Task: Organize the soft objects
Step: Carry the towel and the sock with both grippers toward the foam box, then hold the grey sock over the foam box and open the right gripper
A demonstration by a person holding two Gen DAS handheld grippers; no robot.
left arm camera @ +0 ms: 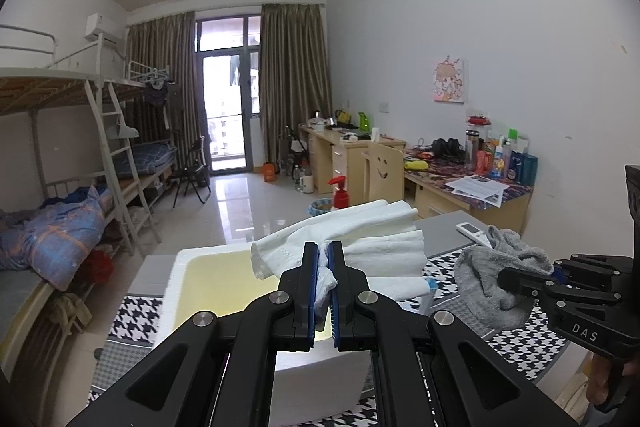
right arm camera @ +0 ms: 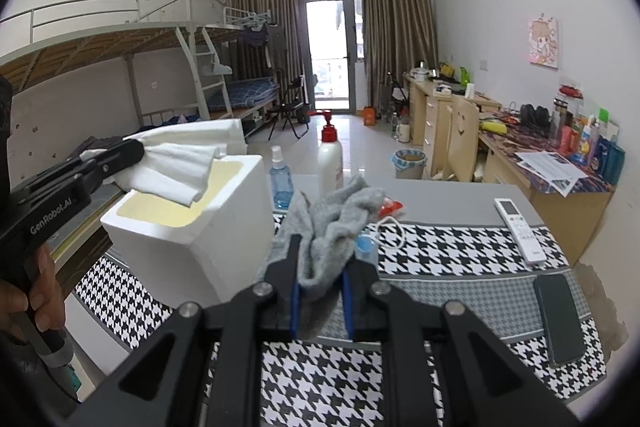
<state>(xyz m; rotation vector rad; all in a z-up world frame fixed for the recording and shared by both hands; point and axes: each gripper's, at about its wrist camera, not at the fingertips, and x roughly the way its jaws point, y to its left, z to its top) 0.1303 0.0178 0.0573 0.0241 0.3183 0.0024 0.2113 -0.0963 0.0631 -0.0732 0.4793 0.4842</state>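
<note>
My left gripper (left arm camera: 324, 267) is shut on a white towel (left arm camera: 360, 239), which hangs in the air over the open white foam box (left arm camera: 180, 283). The right wrist view shows that same left gripper (right arm camera: 136, 147) at the left, the white towel (right arm camera: 176, 167) draped over the foam box (right arm camera: 192, 239) rim. My right gripper (right arm camera: 320, 259) is shut on a grey cloth (right arm camera: 332, 223), lifted above the houndstooth mat (right arm camera: 440, 247). From the left wrist view the right gripper (left arm camera: 508, 279) holds the grey cloth (left arm camera: 488, 267) to the right of the box.
On the table stand a blue spray bottle (right arm camera: 280, 183) and a white pump bottle (right arm camera: 330, 163) behind the box. A white remote (right arm camera: 520, 231) and a dark phone (right arm camera: 560, 319) lie at the right. A small red packet (right arm camera: 390, 207) and white cord (right arm camera: 394, 227) lie behind the cloth.
</note>
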